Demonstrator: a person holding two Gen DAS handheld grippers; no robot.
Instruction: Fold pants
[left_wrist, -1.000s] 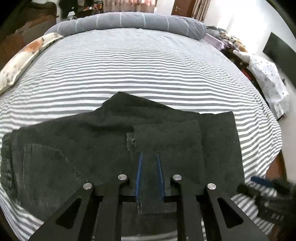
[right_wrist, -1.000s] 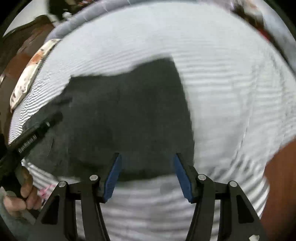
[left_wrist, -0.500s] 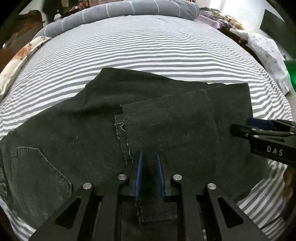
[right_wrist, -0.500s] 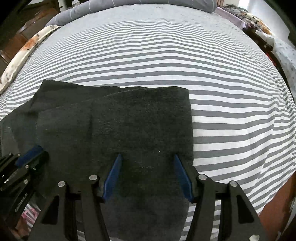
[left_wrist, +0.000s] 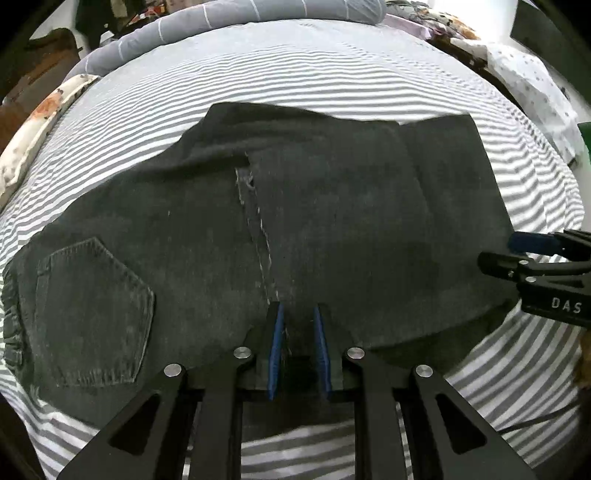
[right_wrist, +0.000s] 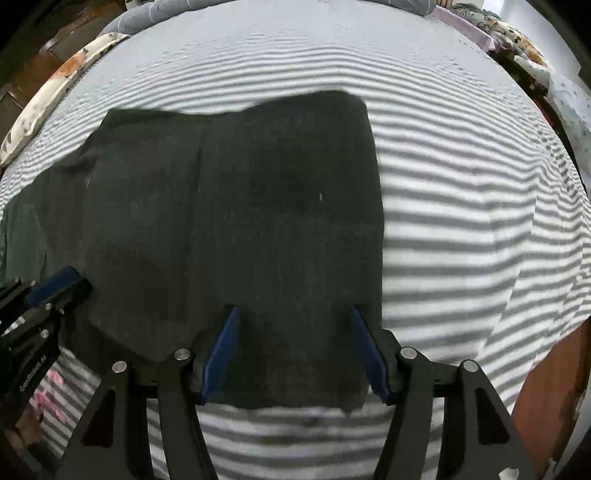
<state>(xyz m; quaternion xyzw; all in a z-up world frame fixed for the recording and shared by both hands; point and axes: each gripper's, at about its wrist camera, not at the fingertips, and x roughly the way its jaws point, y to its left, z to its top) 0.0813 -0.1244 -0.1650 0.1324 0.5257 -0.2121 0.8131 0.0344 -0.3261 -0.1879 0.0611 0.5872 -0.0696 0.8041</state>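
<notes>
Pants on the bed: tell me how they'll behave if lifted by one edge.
The pants are probably floppy: folded layers lie flat, following the bed. The denim looks thick, so likely heavyish. Held only by the left gripper, they would likely sag and unfold.

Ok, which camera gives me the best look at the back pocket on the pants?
The left wrist view. The back pocket sits unobstructed at lower left on the pants, its stitched outline sharp. The right wrist view shows only the plain folded leg end; its left edge is blurred and no pocket can be made out.

Both wrist views look close down across the bed (left_wrist: 332, 74), sharing the pants (left_wrist: 332, 221) (right_wrist: 240, 221).
</notes>
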